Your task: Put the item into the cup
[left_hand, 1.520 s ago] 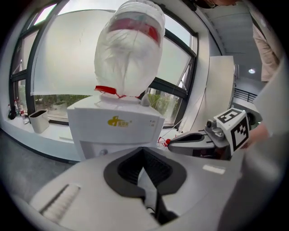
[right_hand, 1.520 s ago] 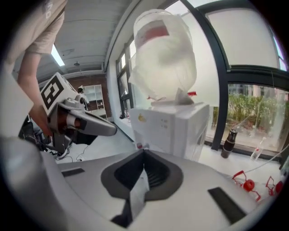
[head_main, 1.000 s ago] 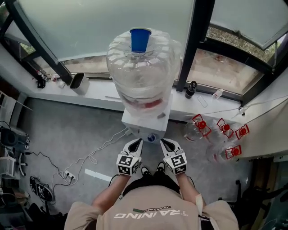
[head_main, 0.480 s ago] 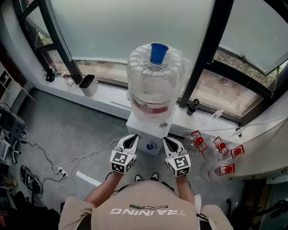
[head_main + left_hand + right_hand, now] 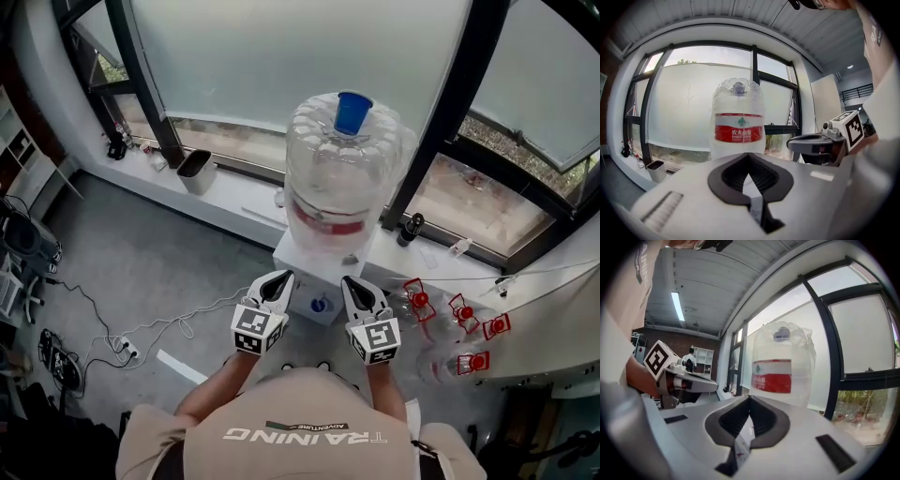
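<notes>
Nearest is the person's pale shirt [image 5: 300, 433], with both forearms reaching out toward 12 o'clock. At about 11 o'clock from the chest the left gripper [image 5: 278, 281] is held level, and its own view shows the dark pads closed tip to tip with nothing between them. At about 1 o'clock the right gripper [image 5: 355, 285] sits level with it, a little apart from it. Its jaws are likewise pressed together at the tips and empty. Off at 9 o'clock from the left gripper a white cable [image 5: 178, 328] trails over the grey floor [image 5: 141, 262] to a power strip [image 5: 125, 350]. At 3 o'clock from the right gripper lie clear spare bottles with red handles [image 5: 418, 298]. Just beyond the two grippers, at 12 o'clock, stands a white dispenser [image 5: 309, 267] with a small blue tap [image 5: 320, 305] on its front. On it sits a big clear water jug [image 5: 342, 178] with a red label band. The blue cup [image 5: 352, 112] stands on top of the jug, at its centre, well apart from both grippers. Behind runs the window sill [image 5: 239, 202], with a dark bin [image 5: 195, 172] at 9 o'clock of the jug and a small dark bottle [image 5: 409, 228] at 3 o'clock.
</notes>
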Action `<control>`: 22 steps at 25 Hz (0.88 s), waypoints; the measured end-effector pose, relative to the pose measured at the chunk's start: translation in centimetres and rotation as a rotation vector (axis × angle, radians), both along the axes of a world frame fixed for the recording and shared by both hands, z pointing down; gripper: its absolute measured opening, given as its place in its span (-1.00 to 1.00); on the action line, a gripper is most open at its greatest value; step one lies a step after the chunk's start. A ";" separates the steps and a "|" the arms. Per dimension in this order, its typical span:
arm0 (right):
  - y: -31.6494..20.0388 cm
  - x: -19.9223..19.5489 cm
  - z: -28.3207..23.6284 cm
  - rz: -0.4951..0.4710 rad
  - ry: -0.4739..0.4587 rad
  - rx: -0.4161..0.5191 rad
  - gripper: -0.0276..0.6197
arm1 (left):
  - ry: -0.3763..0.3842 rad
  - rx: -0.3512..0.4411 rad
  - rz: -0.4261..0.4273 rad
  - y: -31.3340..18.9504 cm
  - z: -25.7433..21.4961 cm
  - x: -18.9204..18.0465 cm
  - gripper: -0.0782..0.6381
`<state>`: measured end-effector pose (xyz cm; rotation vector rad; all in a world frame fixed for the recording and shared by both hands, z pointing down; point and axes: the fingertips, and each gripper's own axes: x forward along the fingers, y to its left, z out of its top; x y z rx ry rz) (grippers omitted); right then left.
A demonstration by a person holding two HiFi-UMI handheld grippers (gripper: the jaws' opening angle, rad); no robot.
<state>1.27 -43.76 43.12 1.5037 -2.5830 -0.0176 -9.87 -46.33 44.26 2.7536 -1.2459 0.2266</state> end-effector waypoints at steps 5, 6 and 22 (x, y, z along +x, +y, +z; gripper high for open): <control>0.7 0.0 -0.9 0.031 -0.020 0.002 -0.88 | 0.010 -0.017 0.004 0.5 0.2 -0.6 -0.76; 0.8 -0.1 -0.9 0.032 -0.019 0.000 -0.88 | 0.012 -0.014 0.008 0.4 0.1 -0.5 -0.76; 0.9 2.0 0.2 0.037 -0.014 -0.030 -0.88 | 0.003 -0.026 0.026 -0.8 1.2 1.2 -0.76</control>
